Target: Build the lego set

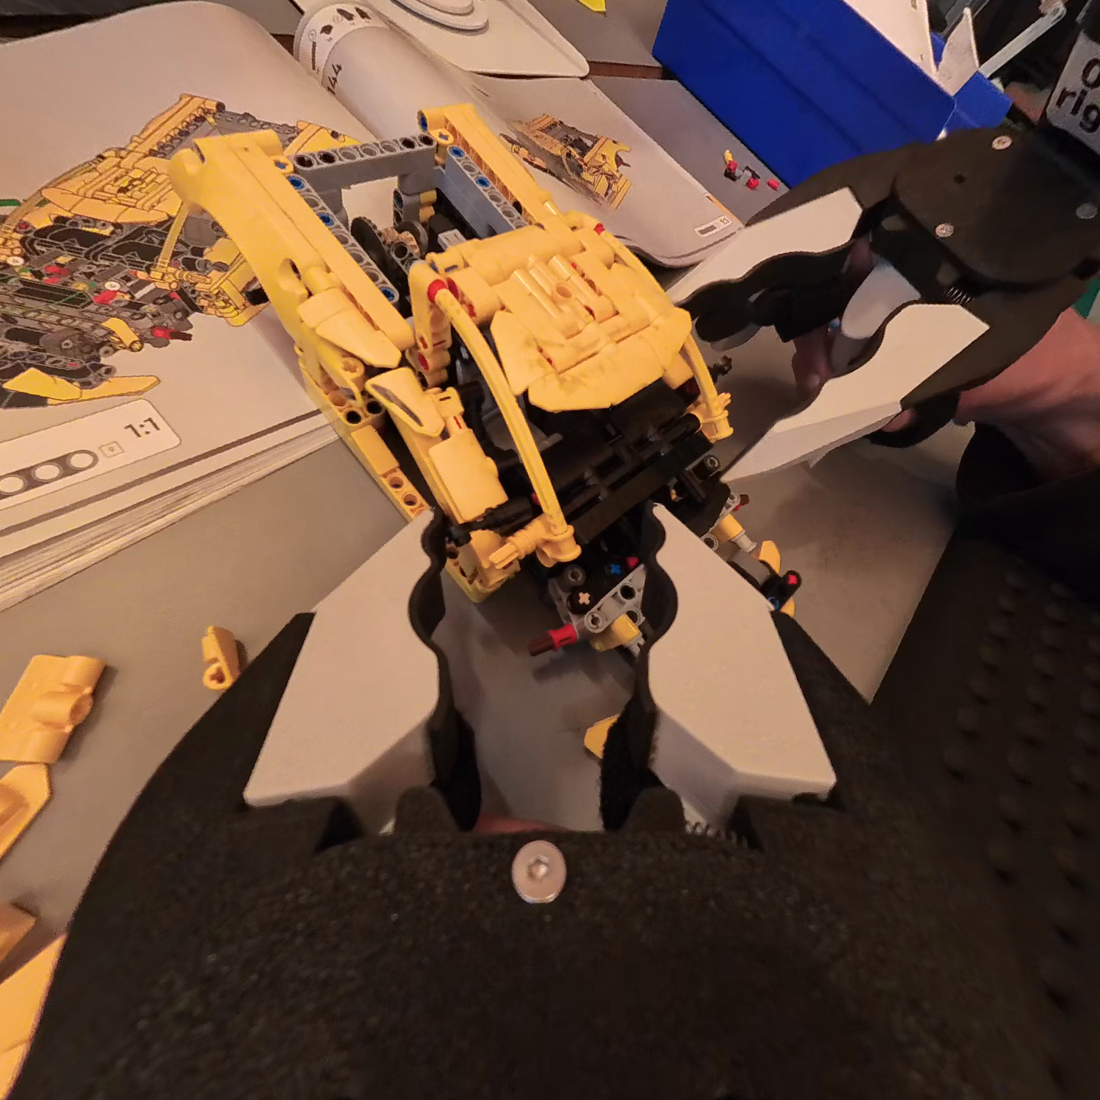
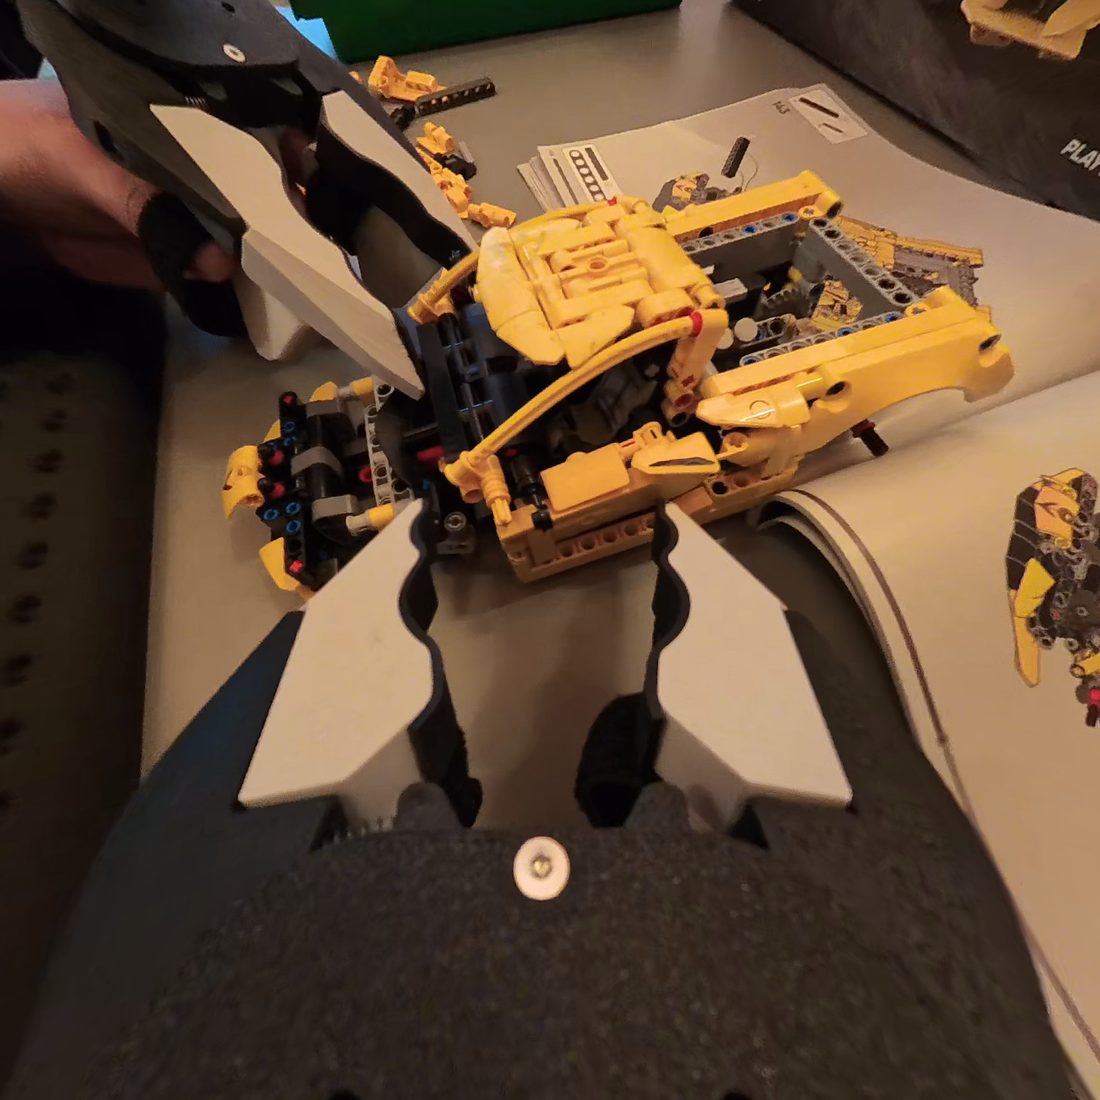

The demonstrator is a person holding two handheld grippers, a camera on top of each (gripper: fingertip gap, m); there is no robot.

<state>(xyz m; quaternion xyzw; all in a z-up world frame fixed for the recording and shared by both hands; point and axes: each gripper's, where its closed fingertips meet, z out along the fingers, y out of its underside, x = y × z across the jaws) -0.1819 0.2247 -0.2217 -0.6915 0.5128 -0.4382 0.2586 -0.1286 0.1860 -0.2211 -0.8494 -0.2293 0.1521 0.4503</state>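
Observation:
A half-built yellow, black and grey lego vehicle lies on the grey table, its rear resting on the open instruction booklet. My left gripper is open, its fingertips either side of the model's front end; I cannot tell if they touch it. It also shows at the upper left of the right wrist view. My right gripper is open and empty, its tips close to the side of the model. It shows at the right of the left wrist view.
Loose yellow pieces lie at the left, and more lie behind the model. A dark studded mat borders the table. A blue box, a green box and the black set box stand at the back.

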